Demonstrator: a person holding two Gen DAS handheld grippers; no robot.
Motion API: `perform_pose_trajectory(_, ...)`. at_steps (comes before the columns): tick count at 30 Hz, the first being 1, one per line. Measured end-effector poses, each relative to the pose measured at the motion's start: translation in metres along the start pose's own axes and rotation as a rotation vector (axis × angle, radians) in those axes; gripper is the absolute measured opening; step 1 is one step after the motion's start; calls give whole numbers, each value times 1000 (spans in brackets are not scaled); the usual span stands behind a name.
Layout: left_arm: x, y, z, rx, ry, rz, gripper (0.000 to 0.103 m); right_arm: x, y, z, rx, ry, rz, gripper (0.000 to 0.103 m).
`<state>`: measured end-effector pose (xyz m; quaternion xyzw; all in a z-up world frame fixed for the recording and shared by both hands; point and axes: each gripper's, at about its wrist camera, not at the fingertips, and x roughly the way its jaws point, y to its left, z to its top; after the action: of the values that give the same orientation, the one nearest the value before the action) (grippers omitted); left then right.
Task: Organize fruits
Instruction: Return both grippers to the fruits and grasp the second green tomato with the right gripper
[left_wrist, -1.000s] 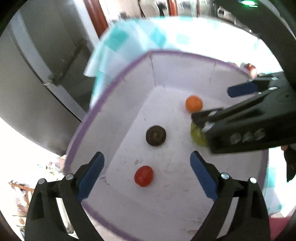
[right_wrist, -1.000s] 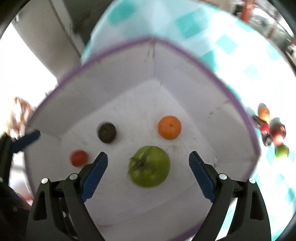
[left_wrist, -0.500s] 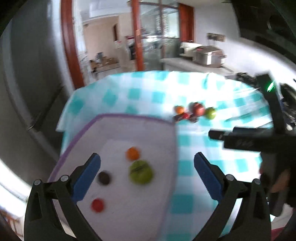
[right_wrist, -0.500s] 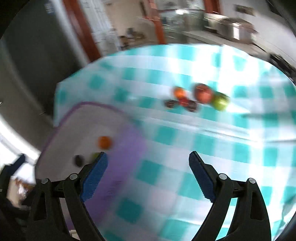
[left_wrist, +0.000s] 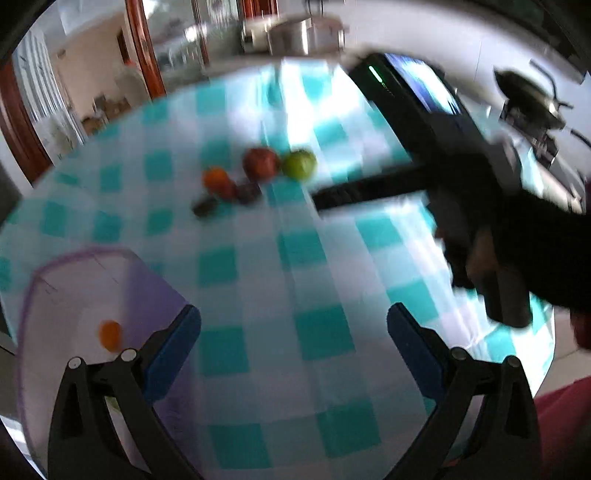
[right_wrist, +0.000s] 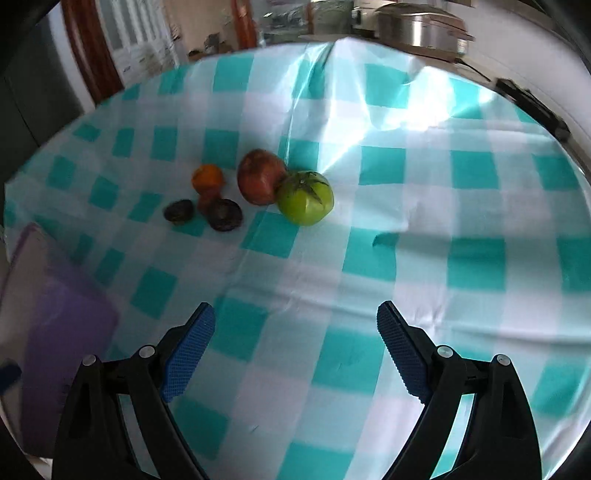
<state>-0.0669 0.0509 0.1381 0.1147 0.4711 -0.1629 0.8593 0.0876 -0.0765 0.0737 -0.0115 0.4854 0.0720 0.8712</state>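
Lying well ahead of the released, empty right gripper (right_wrist: 291, 350), the fruits (right_wrist: 258, 192) cluster.

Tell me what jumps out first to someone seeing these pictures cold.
The teal-and-white checked tablecloth fills both views. On it, left of centre, sits a tight cluster of fruit: a green tomato touching a red tomato, with smaller orange and dark fruits just left of them. The right gripper hangs open and empty in the foreground, and a purple-edged bin sits at the left edge.
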Motion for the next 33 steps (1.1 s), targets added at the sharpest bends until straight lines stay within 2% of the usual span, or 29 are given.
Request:
perform_pose_trajectory(5, 40, 2, -23, -71, 155, 13, 101, 53, 3, 21, -137, -14, -20, 86)
perform_pose_trajectory(9, 62, 16, -42, -188, 254, 37, 101, 85, 7, 38, -203, -40, -40, 85)
perform_pose_trajectory(13, 75, 16, -47, -227, 303, 49, 101, 108, 11, 51, -273, -87, -66, 84)
perform_pose_trajectory(16, 84, 13, -44, -223, 315, 50, 101, 122, 8, 60, -291, -98, -50, 80)
perform_pose_trajectory(21, 104, 15, -27, -231, 316, 63, 101, 126, -3, 62, -272, -121, -18, 60)
perform_pose_trajectory(24, 121, 26, -9, -254, 298, 77, 101, 120, -19, 55, -206, -121, 41, 59)
perform_pose_trajectory(29, 154, 46, 29, -293, 218, 132, 101, 103, -48, 26, -138, -135, -21, 59)
perform_pose_trajectory(33, 182, 56, 60, -306, 155, 159, 94, 93, -61, 8, -96, -132, -8, 59)
